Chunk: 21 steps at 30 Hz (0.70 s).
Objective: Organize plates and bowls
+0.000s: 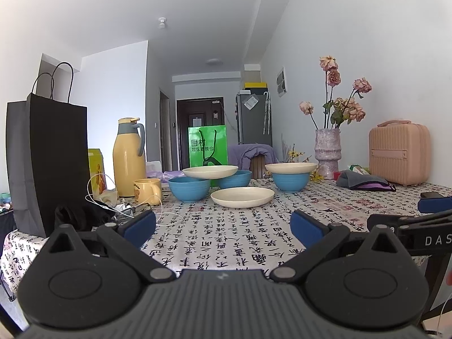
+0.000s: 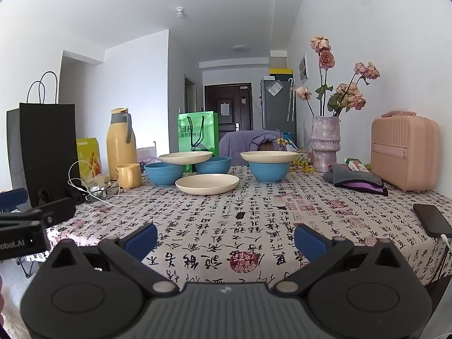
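Observation:
Three blue bowls and three cream plates stand at the far middle of the table. One plate (image 1: 242,197) lies flat on the cloth. A second plate (image 1: 210,171) rests across the left bowl (image 1: 188,188) and the middle bowl (image 1: 236,178). A third plate (image 1: 291,167) sits on the right bowl (image 1: 291,182). The right wrist view shows the same set: flat plate (image 2: 207,184), bridging plate (image 2: 185,158), bowls (image 2: 163,173) (image 2: 215,164) (image 2: 269,171), top plate (image 2: 269,156). My left gripper (image 1: 223,227) and right gripper (image 2: 225,240) are open and empty, near the front edge, well short of the dishes.
A black paper bag (image 1: 48,163), yellow thermos (image 1: 128,156), yellow mug (image 1: 147,190) and white cables (image 1: 124,203) crowd the left. A vase of dried roses (image 1: 327,152), a pink case (image 1: 399,152) and a grey-purple cloth (image 1: 363,183) stand right. A phone (image 2: 432,219) lies at the right edge.

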### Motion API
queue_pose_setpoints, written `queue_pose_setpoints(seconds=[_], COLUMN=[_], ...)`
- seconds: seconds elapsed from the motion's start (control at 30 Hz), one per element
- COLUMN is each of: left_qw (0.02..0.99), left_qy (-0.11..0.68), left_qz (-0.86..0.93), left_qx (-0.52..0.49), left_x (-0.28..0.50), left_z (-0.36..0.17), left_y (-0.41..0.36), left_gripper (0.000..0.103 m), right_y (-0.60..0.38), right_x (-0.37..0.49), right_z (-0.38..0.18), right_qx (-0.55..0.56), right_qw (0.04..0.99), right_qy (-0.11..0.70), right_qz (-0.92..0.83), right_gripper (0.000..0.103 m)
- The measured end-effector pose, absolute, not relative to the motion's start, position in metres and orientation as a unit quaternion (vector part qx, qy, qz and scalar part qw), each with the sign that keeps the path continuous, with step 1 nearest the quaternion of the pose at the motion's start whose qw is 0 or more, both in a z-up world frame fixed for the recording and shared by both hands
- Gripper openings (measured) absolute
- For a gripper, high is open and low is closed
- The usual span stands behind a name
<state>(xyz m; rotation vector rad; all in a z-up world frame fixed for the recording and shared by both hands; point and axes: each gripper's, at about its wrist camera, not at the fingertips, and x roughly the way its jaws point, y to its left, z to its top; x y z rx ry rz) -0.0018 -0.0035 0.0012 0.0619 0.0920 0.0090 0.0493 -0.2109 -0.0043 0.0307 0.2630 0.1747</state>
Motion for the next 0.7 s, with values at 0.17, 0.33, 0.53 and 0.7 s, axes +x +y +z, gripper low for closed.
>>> queue_pose_setpoints(seconds=[0.17, 0.33, 0.53, 0.7], left_qw=[0.998, 0.999, 0.999, 0.999], left_qy=[0.039, 0.039, 0.041, 0.042], left_qz=[0.005, 0.006, 0.007, 0.009], left_qx=[0.039, 0.037, 0.034, 0.032], left_x=[-0.0049, -0.0055, -0.0058, -0.0052], left_z=[-0.0005, -0.0003, 0.0000, 0.0014], left_y=[-0.0069, -0.0062, -0.0056, -0.0055], left_gripper=[0.103, 0.103, 0.103, 0.103], right_y=[-0.2127, -0.2131, -0.2140, -0.2141], right_x=[0.0511, 0.0513, 0.0524, 0.0522], right_z=[-0.0036, -0.0033, -0.0039, -0.0036], right_qx=[0.019, 0.020, 0.022, 0.021], right_qw=[0.988, 0.988, 0.987, 0.987], right_qy=[0.133, 0.130, 0.134, 0.134], right_qz=[0.083, 0.081, 0.083, 0.083], right_gripper=[0.103, 0.103, 0.103, 0.103])
